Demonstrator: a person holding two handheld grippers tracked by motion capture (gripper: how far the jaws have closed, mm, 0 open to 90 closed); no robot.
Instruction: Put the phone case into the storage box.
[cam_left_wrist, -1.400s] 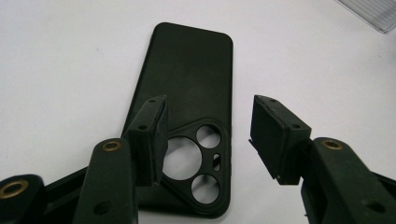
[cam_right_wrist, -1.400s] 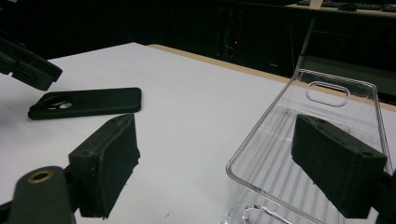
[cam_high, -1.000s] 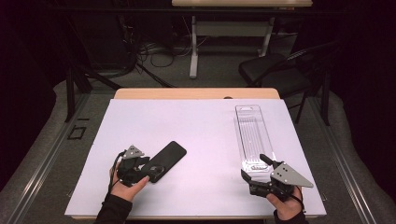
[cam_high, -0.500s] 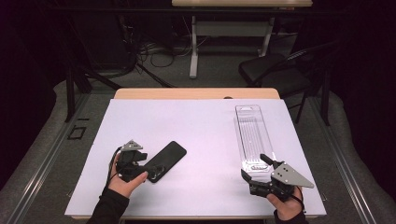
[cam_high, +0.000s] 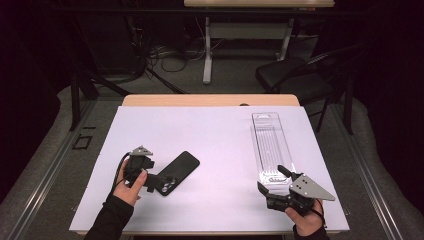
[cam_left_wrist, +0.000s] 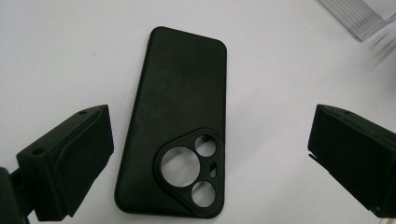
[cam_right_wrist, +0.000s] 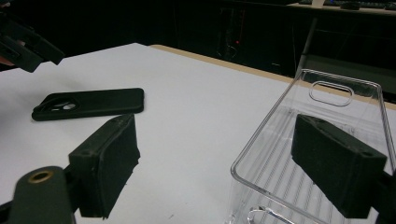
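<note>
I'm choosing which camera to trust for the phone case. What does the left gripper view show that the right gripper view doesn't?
The left gripper view looks straight down on the black phone case: its whole back, the three-cornered camera cutout with round holes, and the left gripper with its jaws open either side, just opened, pads clear of it.

The right gripper view shows the clear plastic tray with its hang slot, one jaw of the open right gripper inside it, and the dark room.

Both show the case lying flat on the white table and part of the tray.

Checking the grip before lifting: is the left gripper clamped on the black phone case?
No, the left gripper stands open, its jaws clear of the black phone case on both sides.
</note>
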